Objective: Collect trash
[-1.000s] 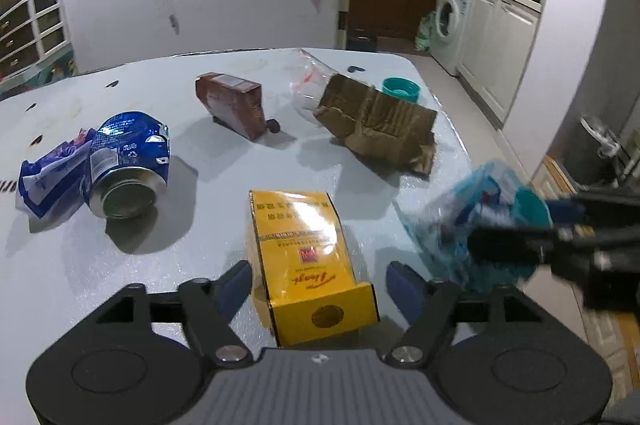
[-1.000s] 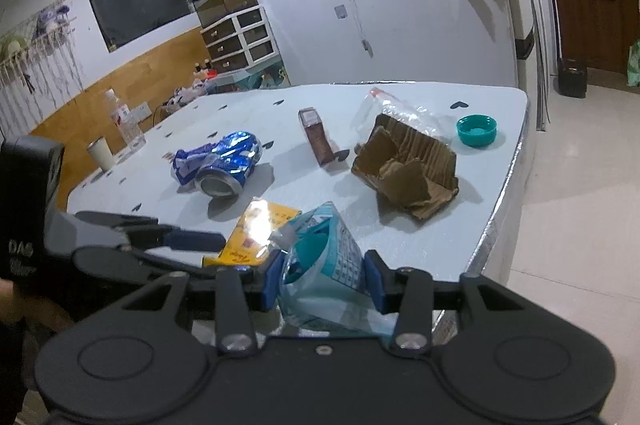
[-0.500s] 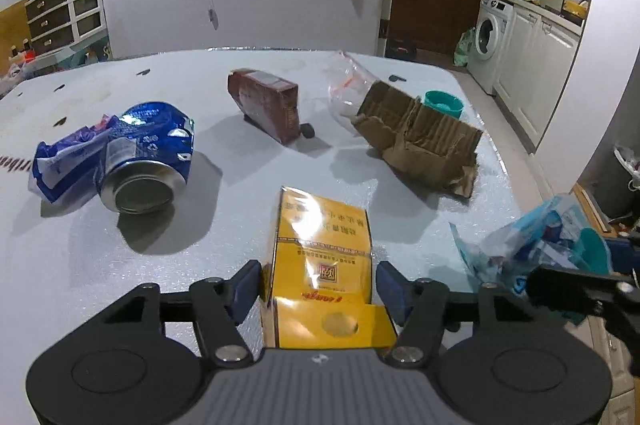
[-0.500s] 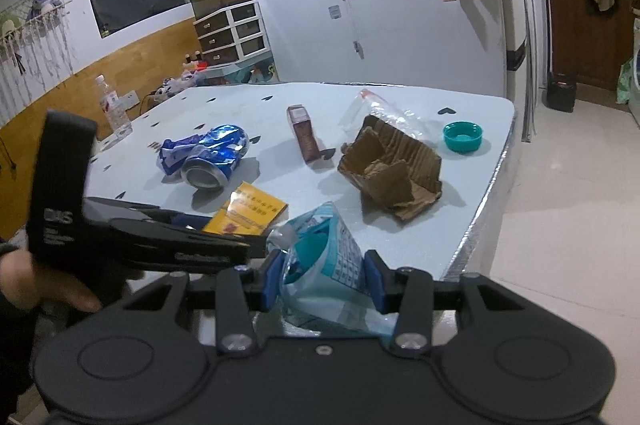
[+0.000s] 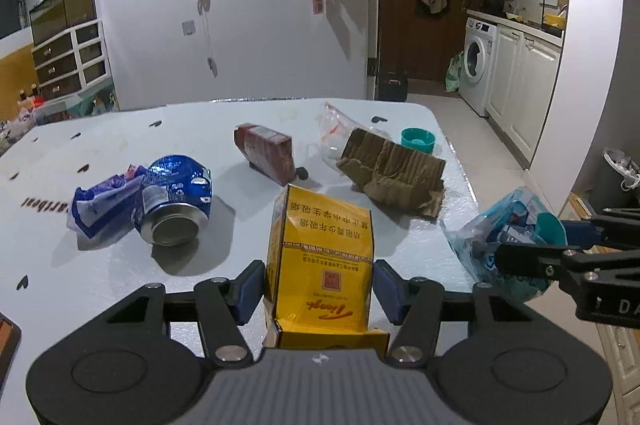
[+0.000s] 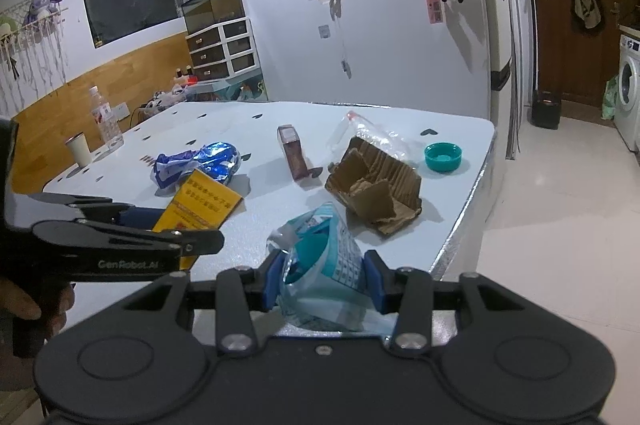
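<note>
Beside the can, your left gripper is clamping the yellow box, tilting it up for collection, while your right gripper is pinching the bag, jaws partly closed.

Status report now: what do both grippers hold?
Left gripper just closed on the yellow box, lifted off the table. Right gripper shut on the plastic bag. Nothing in the way.

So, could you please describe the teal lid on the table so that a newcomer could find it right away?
Start at the pale table and go to its far corner on the washing machine side. Just beyond the torn brown cardboard lies the teal lid, apart from it. It is the only small, round, open-topped thing there.
</note>
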Tool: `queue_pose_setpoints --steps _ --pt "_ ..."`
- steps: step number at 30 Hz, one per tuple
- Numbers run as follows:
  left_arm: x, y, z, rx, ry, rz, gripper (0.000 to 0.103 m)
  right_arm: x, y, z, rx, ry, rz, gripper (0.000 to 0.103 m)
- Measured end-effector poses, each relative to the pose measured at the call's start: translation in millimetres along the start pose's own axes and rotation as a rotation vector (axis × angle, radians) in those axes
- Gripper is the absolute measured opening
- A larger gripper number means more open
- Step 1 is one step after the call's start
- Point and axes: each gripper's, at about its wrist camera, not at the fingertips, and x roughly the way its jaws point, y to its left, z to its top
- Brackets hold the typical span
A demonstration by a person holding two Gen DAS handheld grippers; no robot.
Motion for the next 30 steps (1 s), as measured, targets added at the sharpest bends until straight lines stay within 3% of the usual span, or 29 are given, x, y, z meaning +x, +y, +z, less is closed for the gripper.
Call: queue_pose_setpoints --steps 10,22,30 --pt "-17.2 -31.0 6.0 0.013 -0.043 -0.034 0.059 -36.0 -19.9 -4.3 0.002 -0.038 -0.084 0.044" --pt "-18.1 -113.3 10.3 0.068 -0.058 -0.137 0.059 -93.3 -76.7 -22.9 0.064 -0.070 -0.217 0.044" --pt "-0.7 -177.2 8.6 0.103 -0.022 -0.220 0.059 -123.6 -122.0 -43.3 0.115 -0.065 -0.299 0.044"
